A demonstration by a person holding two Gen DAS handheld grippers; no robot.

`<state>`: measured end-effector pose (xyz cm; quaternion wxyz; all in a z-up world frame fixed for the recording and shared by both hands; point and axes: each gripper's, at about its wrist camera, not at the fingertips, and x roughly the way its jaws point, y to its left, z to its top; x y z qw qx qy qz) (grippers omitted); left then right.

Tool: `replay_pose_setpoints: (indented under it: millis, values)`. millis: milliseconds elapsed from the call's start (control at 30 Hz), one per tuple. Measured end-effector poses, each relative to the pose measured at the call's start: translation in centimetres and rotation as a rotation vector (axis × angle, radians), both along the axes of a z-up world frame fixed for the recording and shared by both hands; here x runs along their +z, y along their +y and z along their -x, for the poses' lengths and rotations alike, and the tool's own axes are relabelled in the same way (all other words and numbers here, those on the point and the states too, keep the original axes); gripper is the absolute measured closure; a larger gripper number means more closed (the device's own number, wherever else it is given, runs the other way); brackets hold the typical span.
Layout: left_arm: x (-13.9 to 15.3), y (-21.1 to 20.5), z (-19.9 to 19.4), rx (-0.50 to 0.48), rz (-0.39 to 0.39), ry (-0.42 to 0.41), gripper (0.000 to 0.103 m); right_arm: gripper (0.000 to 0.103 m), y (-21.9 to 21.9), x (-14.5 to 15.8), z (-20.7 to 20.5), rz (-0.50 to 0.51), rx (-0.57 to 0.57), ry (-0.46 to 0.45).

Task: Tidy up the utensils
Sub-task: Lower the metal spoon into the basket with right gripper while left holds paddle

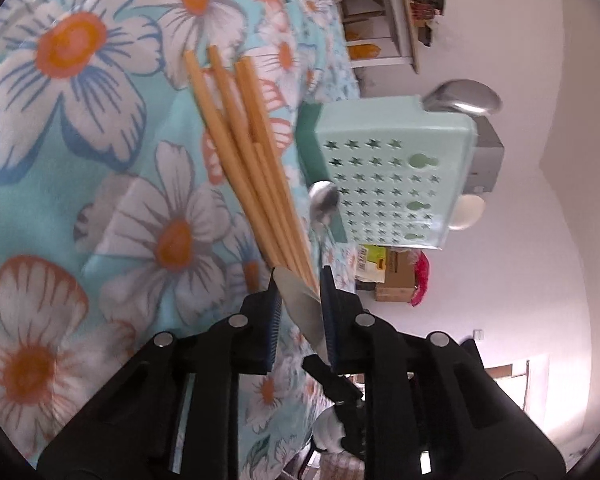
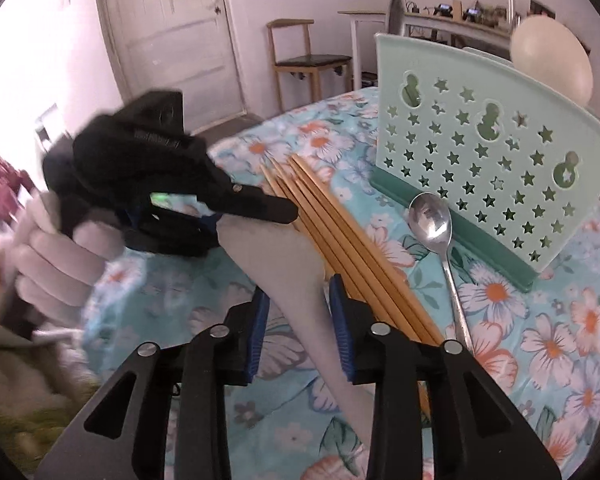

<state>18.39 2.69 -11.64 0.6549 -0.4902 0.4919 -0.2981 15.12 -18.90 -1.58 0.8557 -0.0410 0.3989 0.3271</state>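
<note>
your left gripper [image 1: 298, 312] was clenched on the blade of a knife [image 2: 296, 280]; the right gripper [image 2: 298, 328] straddled that blade, jaws released, pads not pressing as far as i could tell; the chopsticks [image 2: 340, 248] and a spoon [image 2: 436, 232] lay on the flowered cloth [image 2: 540, 340] just beside the green rack [image 2: 480, 152]; only two spoon bowls showed above the rack, so most of the sorting was left, i judged.
</note>
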Motion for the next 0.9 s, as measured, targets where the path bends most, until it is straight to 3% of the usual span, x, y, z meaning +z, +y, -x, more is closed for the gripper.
replay_pose_setpoints:
  millis: [100, 200, 233, 367, 467, 500, 633, 767, 900]
  values:
    - [1.2, 0.2, 0.5, -0.009, -0.013, -0.053, 0.085, 0.068, -0.6, 0.5, -0.6, -0.053, 0.041, 0.045]
    - [1.9, 1.0, 0.6, -0.004, -0.058, -0.082, 0.086, 0.068, -0.2, 0.6, -0.7, -0.038, 0.090, 0.062]
    - [1.9, 1.2, 0.6, 0.000, -0.078, -0.083, 0.091, 0.068, 0.1, 0.5, -0.7, -0.024, 0.112, 0.074]
    - [1.0, 2.4, 0.4, 0.024, -0.073, -0.058, 0.092, 0.068, 0.1, 1.1, -0.4, 0.007, 0.144, 0.059]
    - [0.5, 3.1, 0.7, 0.028, -0.081, -0.058, 0.091, 0.068, -1.9, 1.8, -1.6, -0.059, 0.047, 0.052]
    - [0.3, 3.0, 0.8, 0.028, -0.089, -0.060, 0.091, 0.068, -3.0, 1.8, -2.9, -0.064, -0.047, 0.052]
    - [0.0, 3.2, 1.1, 0.028, -0.104, -0.070, 0.090, 0.068, -5.2, 0.4, -6.6, -0.032, -0.258, 0.095]
    - [0.1, 3.0, 1.2, 0.023, -0.123, -0.091, 0.089, 0.069, -4.8, -1.4, -9.1, 0.014, -0.299, 0.136]
    - [0.1, 3.1, 1.4, 0.020, -0.126, -0.098, 0.089, 0.081, -4.0, -2.8, -9.9, 0.030, -0.301, 0.174]
